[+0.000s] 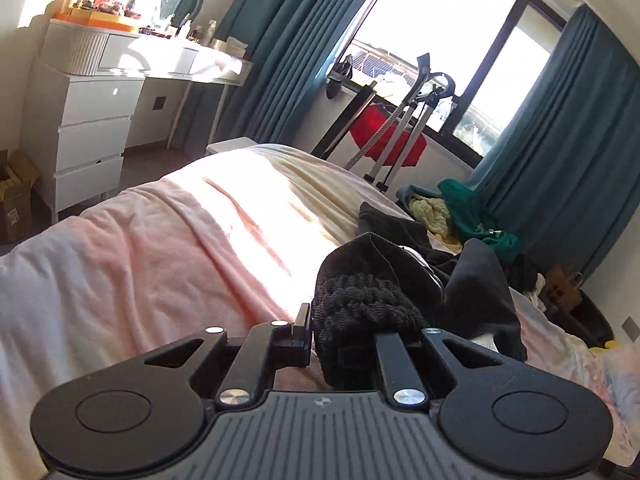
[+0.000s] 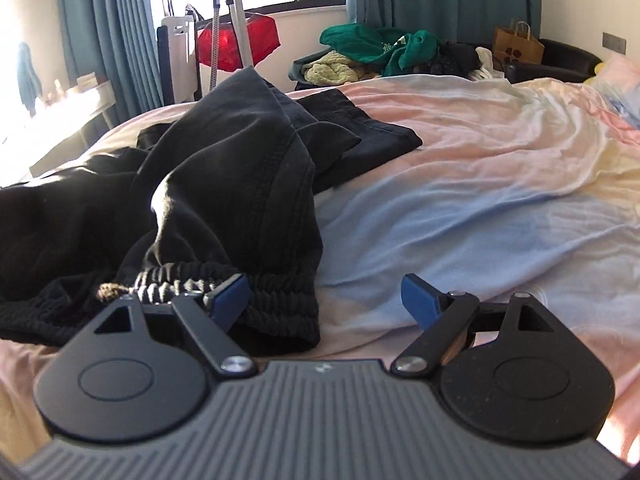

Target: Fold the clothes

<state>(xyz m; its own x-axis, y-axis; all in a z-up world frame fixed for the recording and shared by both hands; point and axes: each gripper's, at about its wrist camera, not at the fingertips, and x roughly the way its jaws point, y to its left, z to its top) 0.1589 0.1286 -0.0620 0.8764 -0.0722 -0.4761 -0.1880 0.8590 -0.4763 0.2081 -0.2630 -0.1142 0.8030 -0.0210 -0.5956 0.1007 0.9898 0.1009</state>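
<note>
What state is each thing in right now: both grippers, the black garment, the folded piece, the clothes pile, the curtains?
Left gripper: shut on the black garment's ribbed waistband.
Right gripper: open, waistband beside its left finger.
Black garment: crumpled, unfolded, on the bed.
Folded black piece: flat on the bed behind it.
Green and yellow clothes pile: heaped, unfolded.
Curtains: drawn open.

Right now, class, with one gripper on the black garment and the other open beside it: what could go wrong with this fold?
1. The left gripper pinches only the bunched waistband; lifting may drag the crumpled garment rather than spread it.
2. The right gripper is open, one finger on the waistband; closing here could catch the sheet too.
</note>
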